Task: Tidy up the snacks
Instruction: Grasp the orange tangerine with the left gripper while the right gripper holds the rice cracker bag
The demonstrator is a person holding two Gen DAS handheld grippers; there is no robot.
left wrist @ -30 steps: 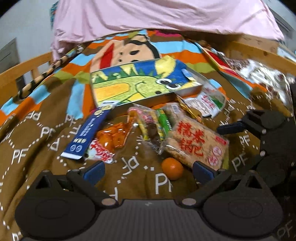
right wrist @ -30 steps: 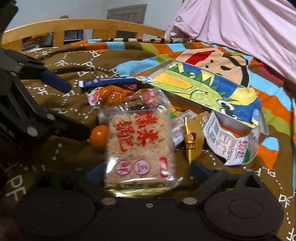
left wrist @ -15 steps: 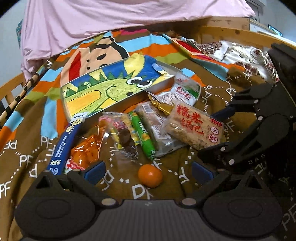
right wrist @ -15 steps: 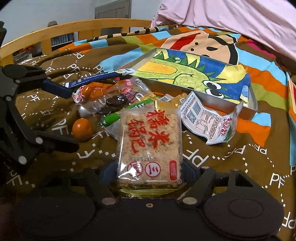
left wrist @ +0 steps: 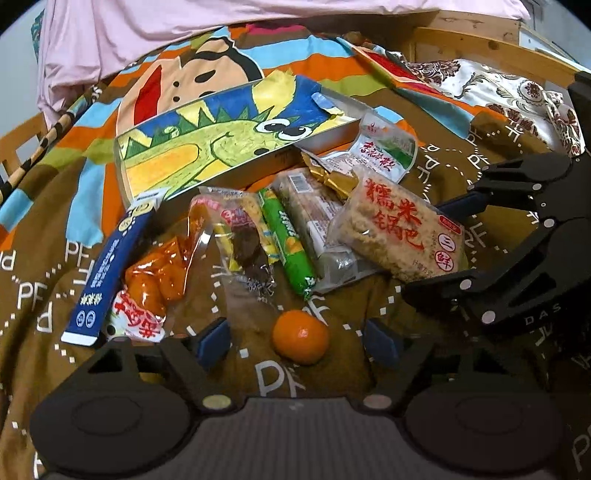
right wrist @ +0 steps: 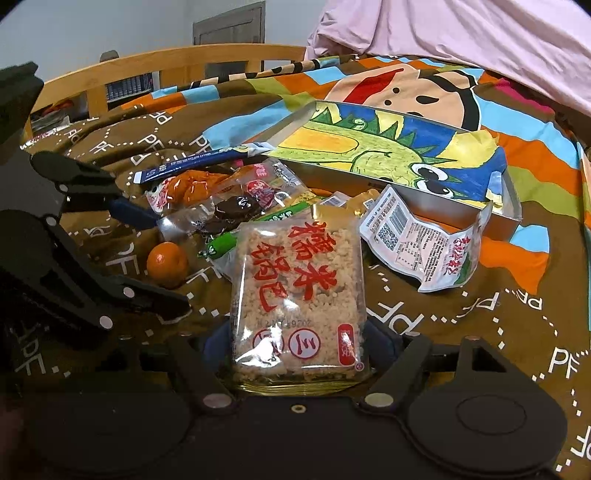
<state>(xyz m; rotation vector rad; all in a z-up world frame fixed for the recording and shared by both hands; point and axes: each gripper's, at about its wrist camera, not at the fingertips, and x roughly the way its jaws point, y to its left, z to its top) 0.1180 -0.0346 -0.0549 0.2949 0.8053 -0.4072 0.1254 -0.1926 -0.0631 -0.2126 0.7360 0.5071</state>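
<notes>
A clear pack of rice crackers with red characters (right wrist: 297, 291) lies between my right gripper's (right wrist: 299, 343) blue pads. Both pads sit against its sides while the jaws are opening a little. In the left wrist view the same pack (left wrist: 402, 232) rests tilted on other snacks, with the right gripper (left wrist: 436, 251) around its far end. A small orange (left wrist: 301, 336) lies on the brown blanket between my left gripper's (left wrist: 297, 343) pads. Those jaws are closing, with a gap on each side of the fruit. Behind stands a metal tin with a dinosaur drawing (left wrist: 221, 147).
Other snacks lie in a row before the tin: a blue stick pack (left wrist: 107, 266), an orange bag (left wrist: 155, 284), a dark-sweet pack (left wrist: 247, 247), a green roll (left wrist: 288, 243), and a white pouch (right wrist: 424, 243). A pink quilt (left wrist: 184, 29) and wooden bed rails (right wrist: 166, 66) border the blanket.
My left gripper moved in over the orange and its jaws narrowed around it. The right gripper's jaws came in against the rice cracker pack.
</notes>
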